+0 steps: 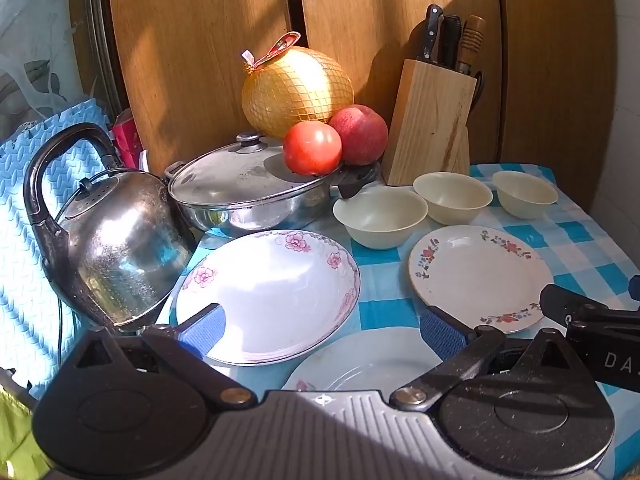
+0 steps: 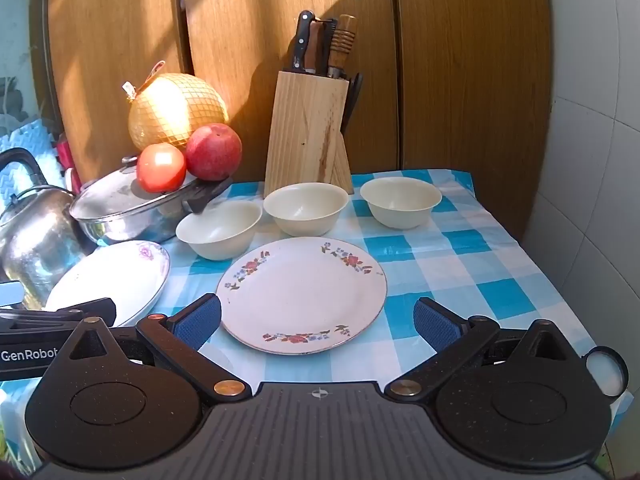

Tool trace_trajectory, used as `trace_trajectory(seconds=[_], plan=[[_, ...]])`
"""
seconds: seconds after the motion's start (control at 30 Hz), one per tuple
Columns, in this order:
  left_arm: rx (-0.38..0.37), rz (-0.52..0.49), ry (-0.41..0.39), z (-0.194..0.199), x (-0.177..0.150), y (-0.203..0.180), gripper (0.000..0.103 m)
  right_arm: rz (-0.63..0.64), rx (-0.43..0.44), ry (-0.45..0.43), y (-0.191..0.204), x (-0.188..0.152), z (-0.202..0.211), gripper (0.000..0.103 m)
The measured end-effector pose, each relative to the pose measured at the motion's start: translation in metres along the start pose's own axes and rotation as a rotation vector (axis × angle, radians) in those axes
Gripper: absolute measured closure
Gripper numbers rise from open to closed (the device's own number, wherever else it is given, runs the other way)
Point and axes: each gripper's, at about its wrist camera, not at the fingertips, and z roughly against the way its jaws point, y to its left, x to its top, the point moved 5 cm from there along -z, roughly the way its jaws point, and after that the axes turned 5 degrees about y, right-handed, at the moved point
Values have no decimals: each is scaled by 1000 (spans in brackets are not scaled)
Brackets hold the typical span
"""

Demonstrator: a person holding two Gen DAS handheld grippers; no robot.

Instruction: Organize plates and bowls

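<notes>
plates [image 2: 302, 294] lie before a hand-held gripper [image 2: 58, 322] marked "genrobot".

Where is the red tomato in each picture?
Left wrist view: the tomato sits just above the middle, on the pan lid, touching the apple.
Right wrist view: the tomato is left of the middle, on the same lid.
Shared landmark: the wooden knife block stands to the right of the fruit in both.
</notes>
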Motion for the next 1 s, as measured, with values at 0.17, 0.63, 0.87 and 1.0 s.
trace_trajectory(seconds=[0.17, 0.63, 0.87, 1.0], plan=[[-1, 0, 1, -2, -7, 3, 4, -1, 6, -3, 1, 0, 3, 0], [-8, 9, 32, -3, -13, 7, 4, 16, 0, 3, 6, -6, 3, 0], [-9, 11, 36, -3, -11, 7, 4, 20, -2, 11, 8, -7, 3, 0], [-6, 8, 37, -3, -13, 7, 4, 18, 1, 16, 8, -7, 2, 0]])
